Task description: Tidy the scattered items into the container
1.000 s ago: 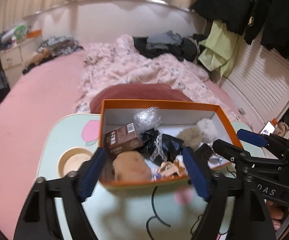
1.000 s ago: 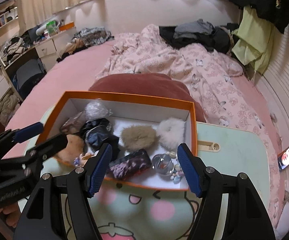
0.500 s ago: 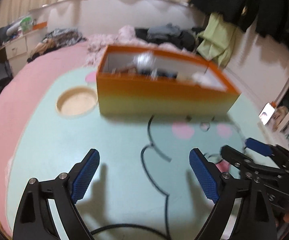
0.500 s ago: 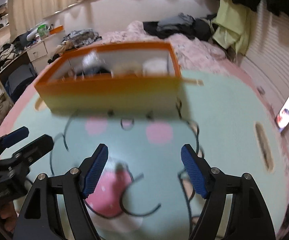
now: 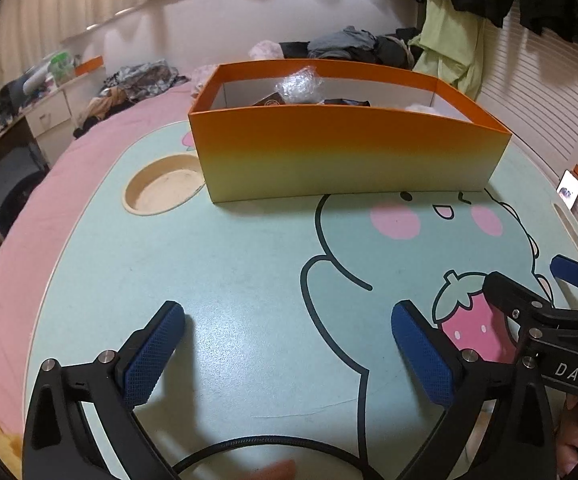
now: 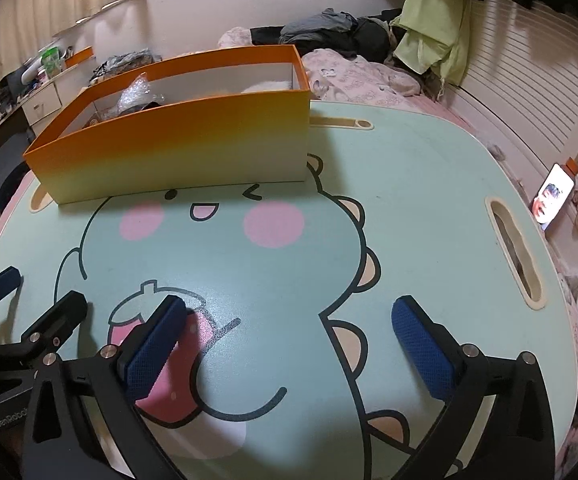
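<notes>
Box (image 5: 349, 160), orange and already holding the items, stands at the far side of the lap table (image 5: 249, 272). Left gripper (image 5: 285, 344) and right gripper (image 6: 289, 340) hover over bare tabletop, jaws opening, nothing between them; tidying looks finished.

The left gripper (image 5: 289, 350) is matte black, its two fingers (image 5: 151, 354) faced with blue cross-hatched pads and fastened by round silver screws. A black braided cable (image 5: 265, 446) loops beneath it. The right gripper (image 6: 289, 346) has the same black frame, blue pads and silver screws; white letters "DAS" mark its side. Pale lettering on the left one's body is too cut off to read, perhaps "GenRobot".
</notes>
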`<state>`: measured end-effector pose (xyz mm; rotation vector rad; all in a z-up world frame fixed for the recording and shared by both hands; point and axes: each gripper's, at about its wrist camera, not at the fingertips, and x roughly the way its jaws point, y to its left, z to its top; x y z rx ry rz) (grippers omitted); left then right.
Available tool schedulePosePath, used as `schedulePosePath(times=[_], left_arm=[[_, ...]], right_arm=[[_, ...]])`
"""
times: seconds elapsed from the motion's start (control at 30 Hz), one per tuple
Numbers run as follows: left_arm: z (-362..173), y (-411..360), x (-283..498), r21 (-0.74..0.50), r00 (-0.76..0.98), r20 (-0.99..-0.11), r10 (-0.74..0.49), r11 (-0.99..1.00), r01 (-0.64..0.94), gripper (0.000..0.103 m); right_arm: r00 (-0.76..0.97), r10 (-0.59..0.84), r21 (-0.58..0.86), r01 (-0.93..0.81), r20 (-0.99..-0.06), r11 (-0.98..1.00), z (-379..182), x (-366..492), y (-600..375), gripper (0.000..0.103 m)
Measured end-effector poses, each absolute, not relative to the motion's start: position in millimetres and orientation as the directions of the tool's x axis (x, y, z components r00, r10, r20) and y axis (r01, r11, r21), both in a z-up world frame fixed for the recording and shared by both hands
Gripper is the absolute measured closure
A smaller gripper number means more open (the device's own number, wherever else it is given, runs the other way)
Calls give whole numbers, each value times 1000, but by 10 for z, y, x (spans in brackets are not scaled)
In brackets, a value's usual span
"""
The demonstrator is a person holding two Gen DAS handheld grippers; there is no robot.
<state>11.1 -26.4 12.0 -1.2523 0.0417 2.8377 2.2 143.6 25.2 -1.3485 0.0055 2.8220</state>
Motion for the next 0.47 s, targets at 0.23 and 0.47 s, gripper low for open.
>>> schedulePosePath(times=[0.23,0.47], left_arm=[[105,-269,126,7,-672,-740,31,-999,-54,1],[104,-259,124,6,-673,-738,42,-998,-68,1]], right_arm=[[-629,11,-5,-10,-777,-1000,237,58,1436,1],[-630,10,-7,-7,-777,-1000,236,55,1423,1]])
